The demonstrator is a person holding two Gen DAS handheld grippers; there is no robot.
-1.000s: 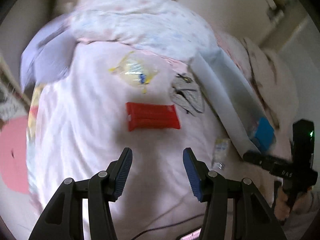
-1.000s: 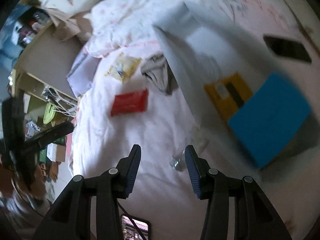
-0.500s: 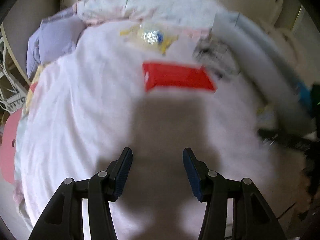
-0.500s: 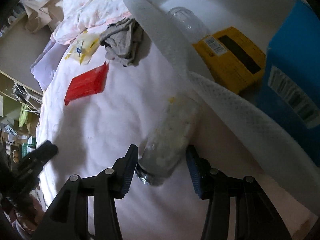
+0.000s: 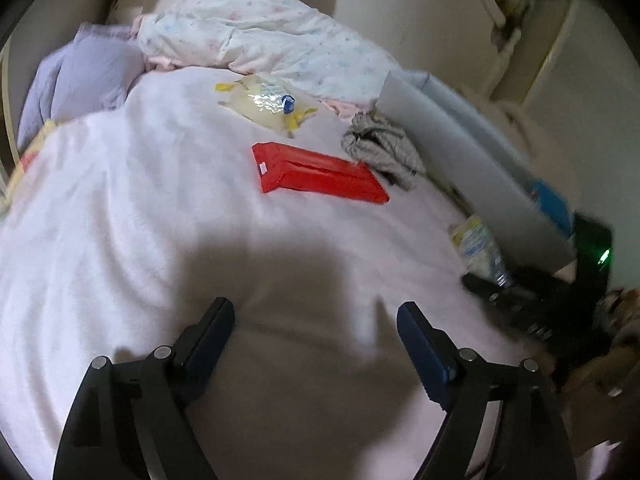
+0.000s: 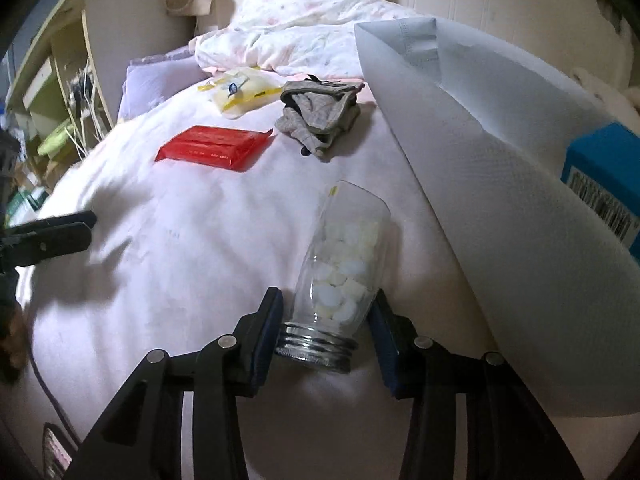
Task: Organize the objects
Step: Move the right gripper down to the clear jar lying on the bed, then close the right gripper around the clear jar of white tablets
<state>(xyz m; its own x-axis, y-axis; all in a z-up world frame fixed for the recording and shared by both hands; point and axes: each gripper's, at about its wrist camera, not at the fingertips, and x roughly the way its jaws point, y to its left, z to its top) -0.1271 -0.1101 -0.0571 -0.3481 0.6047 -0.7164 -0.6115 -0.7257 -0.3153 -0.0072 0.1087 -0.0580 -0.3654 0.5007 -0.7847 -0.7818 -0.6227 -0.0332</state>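
Your left black two-finger gripper (image 5: 315, 316) has matte black linkage arms, and a round silver screw head sits at each joint. The inner faces of its fingers (image 5: 422, 354) carry dark blue ribbed pads. Your right black two-finger gripper (image 6: 326, 314) is built the same way: angular black arms, silver screws, blue pads along the fingers (image 6: 267, 332). In the left wrist view its black body shows a small green light.

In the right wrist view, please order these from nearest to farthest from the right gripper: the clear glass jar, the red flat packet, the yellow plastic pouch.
1. Clear glass jar, between the right gripper's fingers.
2. Red flat packet, ahead, to the left.
3. Yellow plastic pouch, behind the packet, near the quilt.
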